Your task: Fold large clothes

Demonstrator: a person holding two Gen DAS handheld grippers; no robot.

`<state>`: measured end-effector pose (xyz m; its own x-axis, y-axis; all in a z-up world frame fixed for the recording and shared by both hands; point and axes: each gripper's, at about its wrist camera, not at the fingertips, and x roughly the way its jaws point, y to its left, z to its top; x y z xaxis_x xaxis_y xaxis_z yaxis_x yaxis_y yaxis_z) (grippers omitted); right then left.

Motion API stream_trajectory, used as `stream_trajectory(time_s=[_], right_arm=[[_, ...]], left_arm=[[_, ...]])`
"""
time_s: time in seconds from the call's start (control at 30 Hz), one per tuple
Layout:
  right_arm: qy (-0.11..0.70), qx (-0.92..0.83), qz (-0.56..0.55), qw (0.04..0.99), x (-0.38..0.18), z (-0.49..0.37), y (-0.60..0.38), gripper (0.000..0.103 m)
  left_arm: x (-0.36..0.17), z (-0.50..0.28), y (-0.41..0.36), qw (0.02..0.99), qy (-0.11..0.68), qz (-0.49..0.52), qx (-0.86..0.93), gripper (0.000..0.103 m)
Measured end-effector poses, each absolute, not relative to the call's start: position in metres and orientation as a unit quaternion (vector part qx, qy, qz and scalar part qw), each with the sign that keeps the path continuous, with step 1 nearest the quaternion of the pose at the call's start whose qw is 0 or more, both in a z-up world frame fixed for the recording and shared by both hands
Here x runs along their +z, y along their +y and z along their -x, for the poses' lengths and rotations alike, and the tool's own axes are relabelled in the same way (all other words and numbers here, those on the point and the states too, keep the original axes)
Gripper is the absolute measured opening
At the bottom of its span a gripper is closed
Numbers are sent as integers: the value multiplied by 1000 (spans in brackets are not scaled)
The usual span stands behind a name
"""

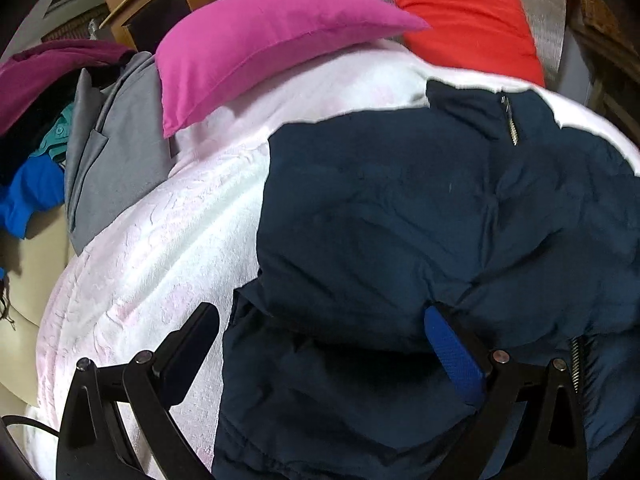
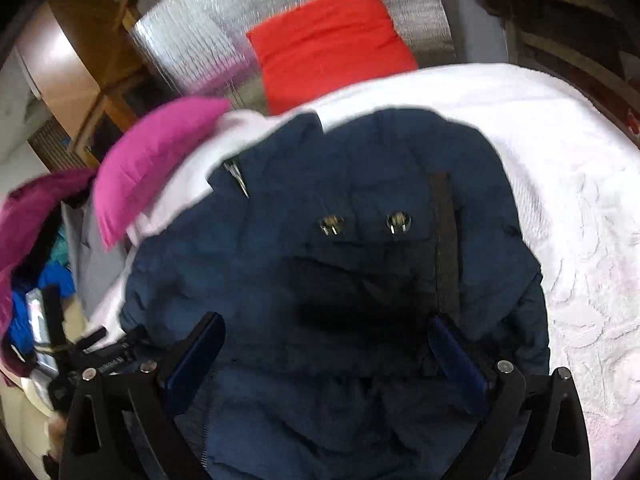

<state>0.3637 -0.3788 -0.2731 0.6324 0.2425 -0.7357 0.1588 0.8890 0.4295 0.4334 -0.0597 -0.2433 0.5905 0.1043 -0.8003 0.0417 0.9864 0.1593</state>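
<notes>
The navy jacket [image 1: 400,240] lies spread on the white bedcover [image 1: 160,248], puffy and wrinkled. Its collar end with the short zipper [image 1: 511,124] points away toward the red pillow [image 1: 468,20], so its long axis runs from the grippers to the head of the bed. In the right wrist view two metal snaps [image 2: 365,222] sit side by side on the jacket [image 2: 320,260], next to a dark strip [image 2: 446,240]. I cannot read any brand or label on it. The near hem is cut off at the bottom of both views.

The left gripper [image 1: 320,332] has its jaws spread wide; one finger is over the bedcover, the other, with a blue pad [image 1: 452,356], touches the cloth. The right gripper [image 2: 326,344] is also spread wide over the jacket, holding nothing. A dark blurry patch between its fingers is hard to make out.

A pink pillow [image 1: 248,44] lies on the bedcover to the left. Beyond it is a pile of clothes [image 1: 80,140], grey, purple and blue. Behind the pillows stands a silver foil sheet [image 2: 224,24]. A device at the left edge of the right view carries small writing, too blurred to read.
</notes>
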Motion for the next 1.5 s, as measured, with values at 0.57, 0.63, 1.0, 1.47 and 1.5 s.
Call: stream_trajectory(time_s=[0.57, 0.63, 1.0, 1.47, 1.5], right_arm=[[407, -52, -249, 877, -272, -357, -426, 33], [427, -52, -250, 868, -283, -361, -426, 33], [405, -77, -287, 865, -274, -356, -452, 45], [418, -95, -289, 856, -290, -361, -464, 74], [420, -99, -283, 857, -290, -361, -462, 74]], left_arm=[[-231, -425, -43, 899, 437, -19, 28, 102], [-236, -430, -38, 894, 446, -16, 35, 102], [-235, -431, -33, 890, 452, -24, 56, 102], [-255, -443, -3, 874, 476, 7, 99, 102], [-253, -441, -7, 876, 472, -4, 103, 102]])
